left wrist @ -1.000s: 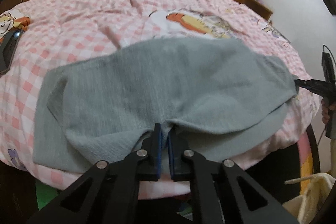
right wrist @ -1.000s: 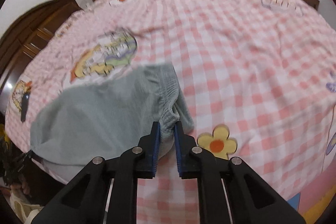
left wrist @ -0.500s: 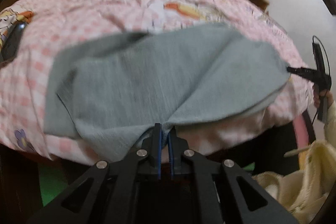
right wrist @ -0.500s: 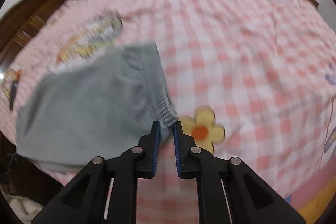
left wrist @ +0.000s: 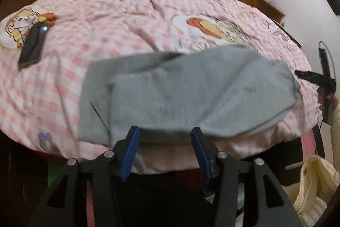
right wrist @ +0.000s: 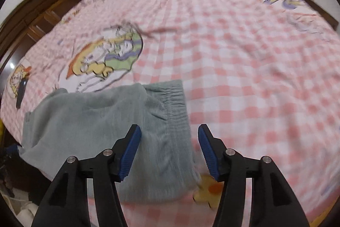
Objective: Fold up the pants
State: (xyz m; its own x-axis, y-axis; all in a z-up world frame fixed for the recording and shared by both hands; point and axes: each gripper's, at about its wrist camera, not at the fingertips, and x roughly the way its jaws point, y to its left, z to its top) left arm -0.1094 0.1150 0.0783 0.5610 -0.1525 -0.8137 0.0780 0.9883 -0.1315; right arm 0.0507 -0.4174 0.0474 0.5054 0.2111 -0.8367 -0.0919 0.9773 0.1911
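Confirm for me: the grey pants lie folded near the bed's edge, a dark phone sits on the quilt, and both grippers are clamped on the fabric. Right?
Not quite. The grey pants and the phone are as you say, but neither gripper is clamped: the left gripper and right gripper have just been opening, and both wrist views show their jaws apart, pads off the fabric.

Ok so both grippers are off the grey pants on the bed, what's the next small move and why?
Probably bring the left gripper down onto the leg end of the grey pants to carry it over toward the waistband. Both sets of jaws have just been opening and hold nothing, and the pants lie flat, folded lengthwise only, on the bed.
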